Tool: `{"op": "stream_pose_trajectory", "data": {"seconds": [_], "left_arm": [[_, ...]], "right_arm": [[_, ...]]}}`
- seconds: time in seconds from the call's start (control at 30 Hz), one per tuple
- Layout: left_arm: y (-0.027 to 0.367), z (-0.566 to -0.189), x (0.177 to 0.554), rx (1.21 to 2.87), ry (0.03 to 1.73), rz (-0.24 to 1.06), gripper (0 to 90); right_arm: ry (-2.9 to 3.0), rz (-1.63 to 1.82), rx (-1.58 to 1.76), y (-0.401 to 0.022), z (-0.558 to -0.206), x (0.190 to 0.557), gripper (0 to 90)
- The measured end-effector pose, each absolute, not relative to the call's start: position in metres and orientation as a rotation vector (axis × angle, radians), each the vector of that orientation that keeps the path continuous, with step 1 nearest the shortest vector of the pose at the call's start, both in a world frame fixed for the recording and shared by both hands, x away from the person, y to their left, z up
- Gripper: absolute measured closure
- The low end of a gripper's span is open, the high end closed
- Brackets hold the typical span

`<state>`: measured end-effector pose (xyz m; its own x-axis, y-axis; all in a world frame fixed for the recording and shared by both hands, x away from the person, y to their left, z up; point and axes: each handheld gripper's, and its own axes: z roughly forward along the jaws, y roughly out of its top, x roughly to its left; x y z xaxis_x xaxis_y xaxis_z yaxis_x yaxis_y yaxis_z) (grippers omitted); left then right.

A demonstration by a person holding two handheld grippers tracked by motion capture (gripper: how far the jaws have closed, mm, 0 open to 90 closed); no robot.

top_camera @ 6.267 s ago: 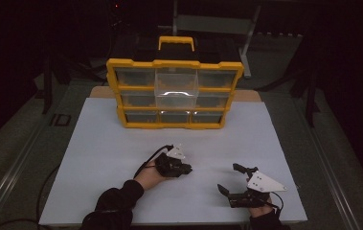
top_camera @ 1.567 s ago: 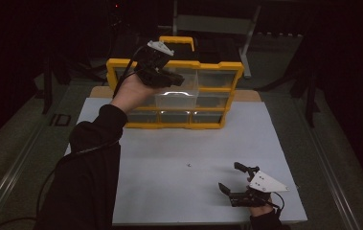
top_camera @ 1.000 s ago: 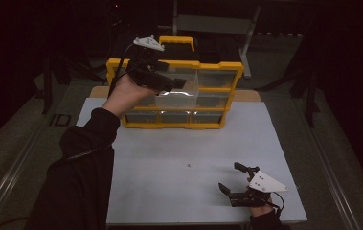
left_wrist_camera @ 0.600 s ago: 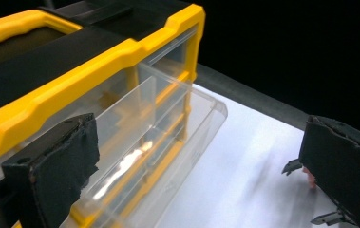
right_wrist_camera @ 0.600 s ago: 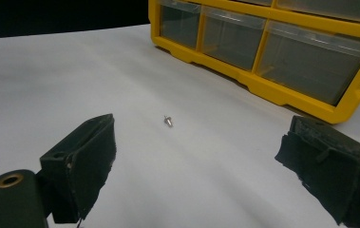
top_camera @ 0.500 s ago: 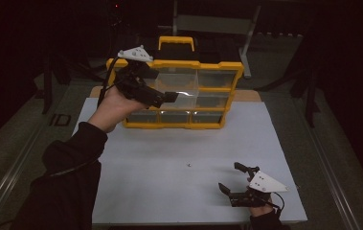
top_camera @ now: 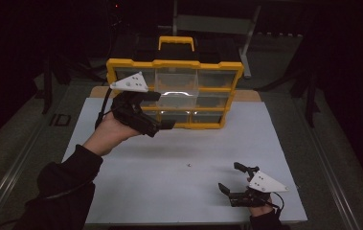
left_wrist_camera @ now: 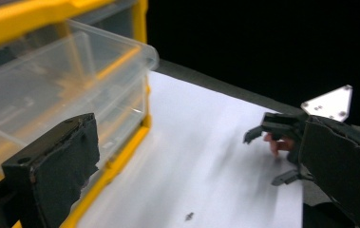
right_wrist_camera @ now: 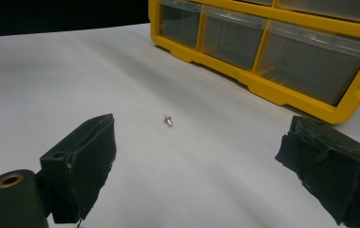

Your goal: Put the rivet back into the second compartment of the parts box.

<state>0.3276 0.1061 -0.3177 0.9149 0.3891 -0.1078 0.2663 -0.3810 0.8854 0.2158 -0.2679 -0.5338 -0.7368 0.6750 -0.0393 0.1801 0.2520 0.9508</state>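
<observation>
Standing upright, yellow organizer [top_camera: 174, 93] shows 3 clear drawer rows.

dim room | lit white table [top_camera: 179, 191] | drawer glare | near tongs blurred

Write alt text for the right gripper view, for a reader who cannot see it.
A small metal screw lies alone on the white table, seen between the two black jaws of the open right claw, which holds nothing. Beyond it, at upper right, stands a yellow organizer with clear plastic drawers.
</observation>
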Motion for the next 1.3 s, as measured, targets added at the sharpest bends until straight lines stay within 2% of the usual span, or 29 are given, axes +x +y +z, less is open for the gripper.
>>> {"op": "stream_pose_trajectory", "data": {"seconds": [0.57,0.77,0.93,1.3], "left_arm": [[0.083,-0.383,0.312,2.01,0.354,0.042,0.0],[0.067,-0.42,0.313,2.036,0.327,-0.003,0.3],[0.06,-0.446,0.318,2.042,0.316,-0.03,5.5],[0.05,-0.491,0.333,2.06,0.346,-0.066,23.1]], "right_arm": [[2.085,1.495,0.775,-0.268,-0.533,0.215,10.1],[2.088,1.494,0.776,-0.268,-0.533,0.215,10.1],[2.088,1.495,0.774,-0.268,-0.533,0.216,10.1],[2.094,1.494,0.775,-0.268,-0.534,0.216,10.1]]}}
